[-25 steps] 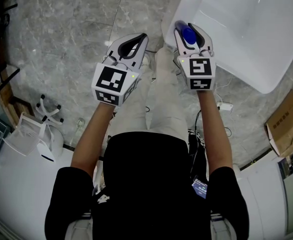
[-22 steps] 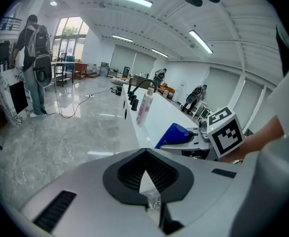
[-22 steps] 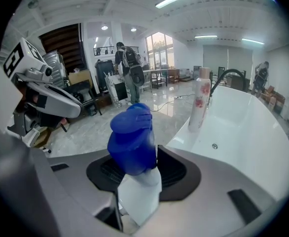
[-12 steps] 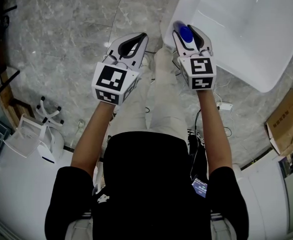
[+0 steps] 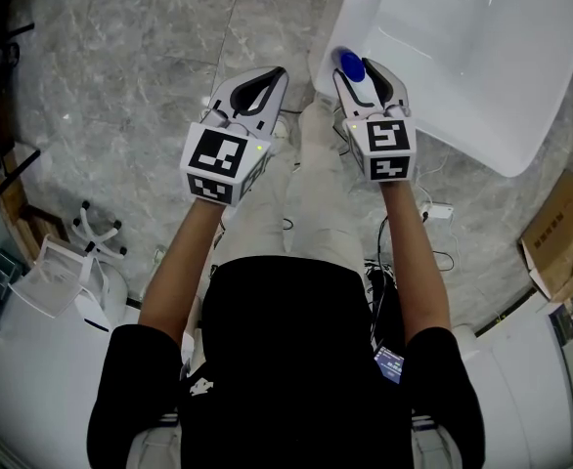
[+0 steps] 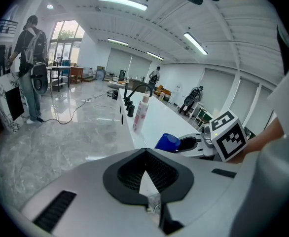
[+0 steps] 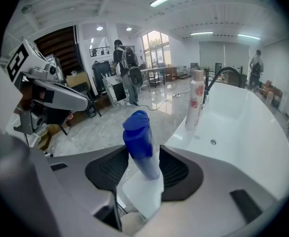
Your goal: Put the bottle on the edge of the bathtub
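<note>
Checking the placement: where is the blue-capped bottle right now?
In the head view, the blue-capped bottle stands at the near rim of the bathtub, between the jaws of the right gripper, which have just been opening.

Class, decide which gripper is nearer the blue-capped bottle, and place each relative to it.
Right. The right gripper has the bottle between its jaws, which have just been opening; the shut left gripper is apart, to its left.
</note>
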A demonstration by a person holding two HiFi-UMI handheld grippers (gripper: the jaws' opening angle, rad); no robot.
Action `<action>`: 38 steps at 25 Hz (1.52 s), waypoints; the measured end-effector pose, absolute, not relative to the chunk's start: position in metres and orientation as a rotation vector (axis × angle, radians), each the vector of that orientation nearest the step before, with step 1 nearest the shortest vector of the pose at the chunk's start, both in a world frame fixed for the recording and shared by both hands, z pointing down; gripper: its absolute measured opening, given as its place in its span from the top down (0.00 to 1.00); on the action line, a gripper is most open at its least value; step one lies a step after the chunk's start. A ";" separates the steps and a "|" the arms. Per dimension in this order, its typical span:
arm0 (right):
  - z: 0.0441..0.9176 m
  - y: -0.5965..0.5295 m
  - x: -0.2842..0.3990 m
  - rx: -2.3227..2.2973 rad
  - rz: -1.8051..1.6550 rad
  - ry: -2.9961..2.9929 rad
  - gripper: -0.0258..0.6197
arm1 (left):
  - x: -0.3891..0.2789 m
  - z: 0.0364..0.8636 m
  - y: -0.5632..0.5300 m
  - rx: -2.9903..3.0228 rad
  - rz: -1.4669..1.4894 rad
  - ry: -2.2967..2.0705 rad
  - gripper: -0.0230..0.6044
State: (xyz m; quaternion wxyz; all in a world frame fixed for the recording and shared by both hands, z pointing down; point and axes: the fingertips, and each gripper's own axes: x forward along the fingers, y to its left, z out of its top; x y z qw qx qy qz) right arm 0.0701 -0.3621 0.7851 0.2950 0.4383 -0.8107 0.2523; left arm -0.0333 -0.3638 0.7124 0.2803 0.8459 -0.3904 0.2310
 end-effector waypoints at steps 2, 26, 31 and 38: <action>0.780 -0.361 0.070 1.172 0.673 -2.158 0.66 | -0.033 0.707 -0.363 2.275 0.619 -1.047 0.94; 0.614 -0.308 0.070 1.400 0.535 -2.226 0.90 | -0.035 0.580 -0.305 2.442 0.534 -1.010 0.94; 0.570 -0.288 0.060 1.452 0.466 -2.232 0.91 | -0.041 0.544 -0.281 2.517 0.494 -1.010 0.94; 0.519 -0.251 0.059 1.530 0.371 -2.242 0.92 | -0.056 0.507 -0.249 2.586 0.476 -1.021 0.94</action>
